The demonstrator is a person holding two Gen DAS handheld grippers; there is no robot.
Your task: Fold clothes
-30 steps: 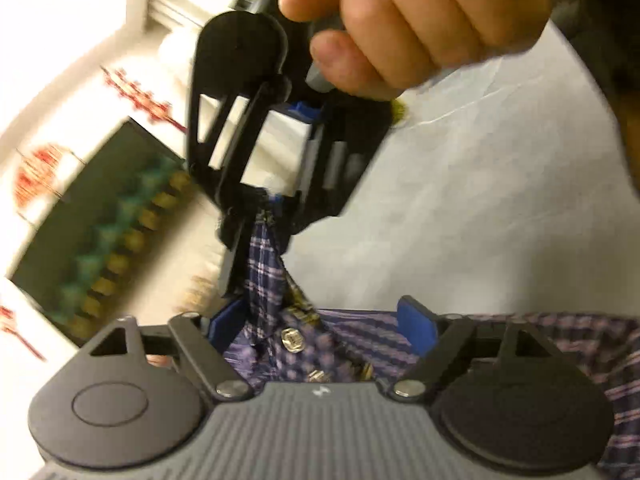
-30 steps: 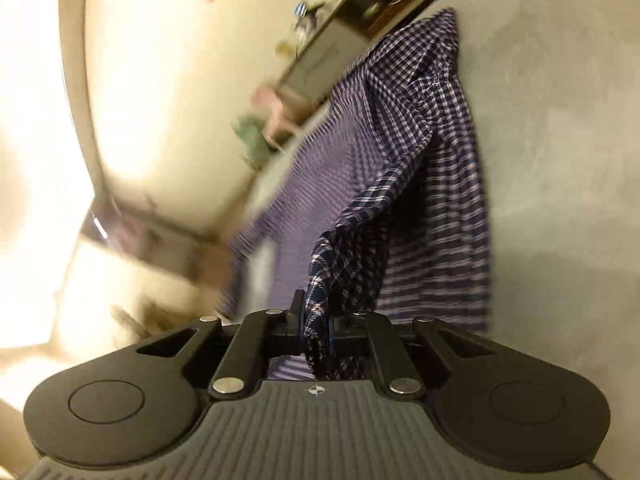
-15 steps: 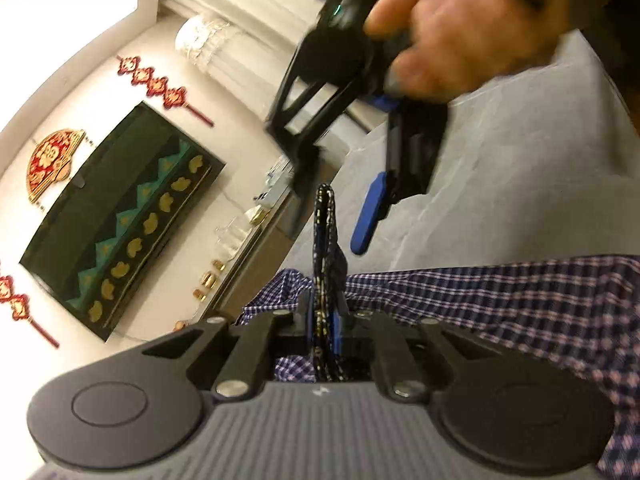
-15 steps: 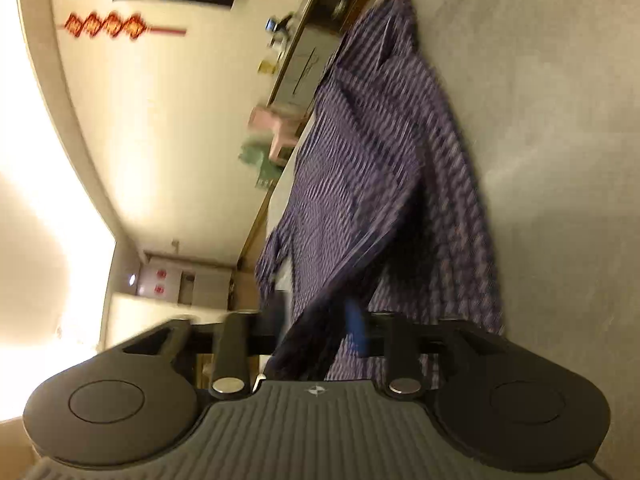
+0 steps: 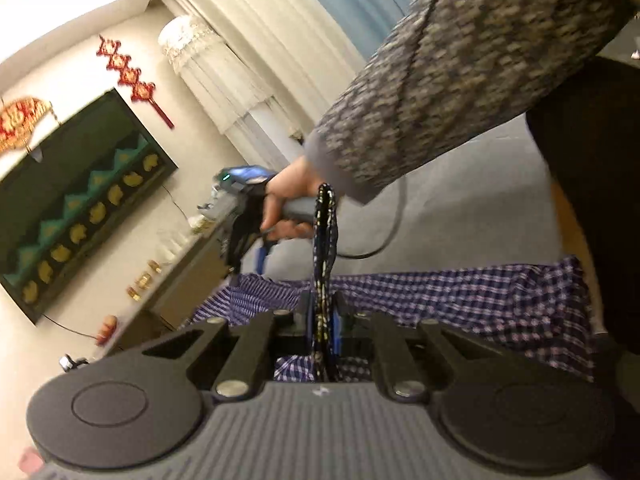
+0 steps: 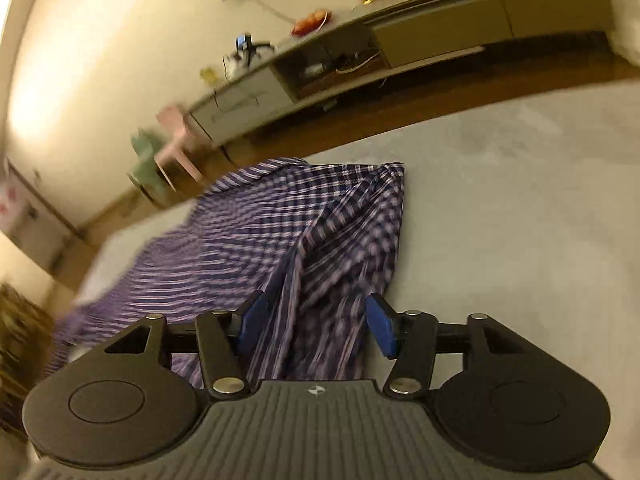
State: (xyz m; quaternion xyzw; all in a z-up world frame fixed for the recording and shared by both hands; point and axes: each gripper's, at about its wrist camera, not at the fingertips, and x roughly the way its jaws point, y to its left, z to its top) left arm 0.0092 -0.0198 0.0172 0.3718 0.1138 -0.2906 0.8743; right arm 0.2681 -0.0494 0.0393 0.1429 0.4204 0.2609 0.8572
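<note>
With the left claw [image 5: 322,320] clenched on the plaid shirt [image 6: 280,224] edge and the right claw [image 6: 312,326] released, the pinched edge should be kept taut while laid flat.

Your left wrist camera looks along its fingers, low over the plaid shirt [image 5: 460,292], toward your other hand [image 5: 288,200] at frame centre. Your right one faces the cabinet [image 6: 440,32] wall, apparently slightly higher; both share the shirt and grey surface [image 6: 520,220].

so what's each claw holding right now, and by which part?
Left claw is shut on a bunched edge of the plaid shirt; exactly which part cannot be told. Right claw is open over the shirt, holding nothing.
</note>
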